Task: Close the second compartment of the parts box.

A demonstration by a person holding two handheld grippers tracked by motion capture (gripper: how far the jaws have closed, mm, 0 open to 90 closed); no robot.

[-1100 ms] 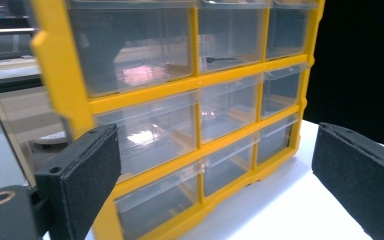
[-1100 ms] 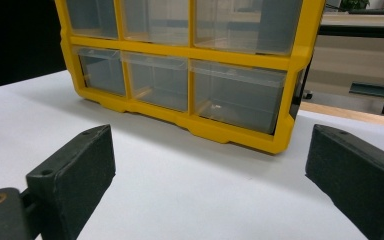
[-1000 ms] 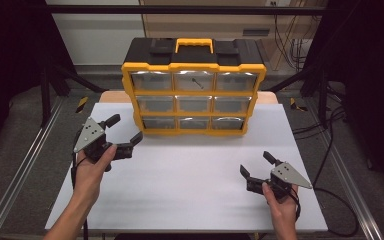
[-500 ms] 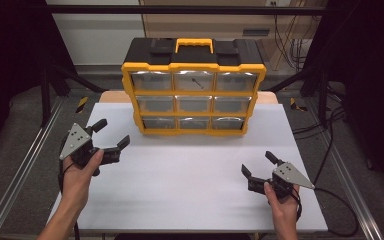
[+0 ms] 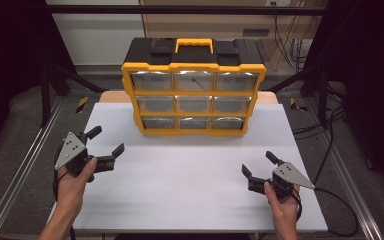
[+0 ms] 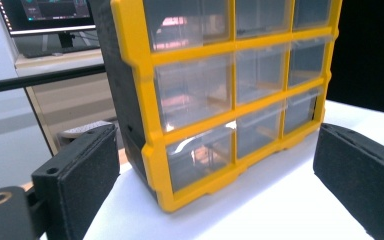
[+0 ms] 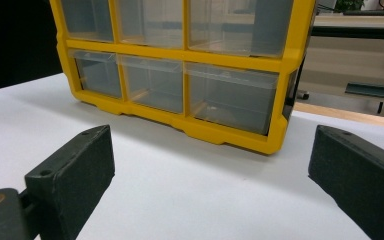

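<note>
Your left claw (image 5: 104, 141) is sitting over the near left corner of the white desk (image 5: 190, 195), jaws spread wide with nothing between them. It's angled up and inward toward the yellow drawer box (image 5: 194, 95), but well apart from it. From the left gripper view you're looking at the drawer box (image 6: 215, 100) from its left front corner, black side wall on the left, clear drawers running off to the right.

Your right claw (image 5: 260, 164) is down at the near right of the desk, also released, jaws wide and holding nothing. It points toward the box too, and it's well short of it. In the right gripper view the drawer box (image 7: 180, 75) fills the upper part, with bare white desk (image 7: 190, 190) between your jaws and the bottom row of drawers.

The box itself stands upright at the far middle of the desk, front facing you, three rows of three clear drawers, all pushed in as far as you can see. Black top with a yellow carry handle (image 5: 194, 44). There's one small dark thing (image 5: 197, 82) inside the top middle drawer, too small to tell what it is. The other drawers look see-through, contents hard to make out.
</note>
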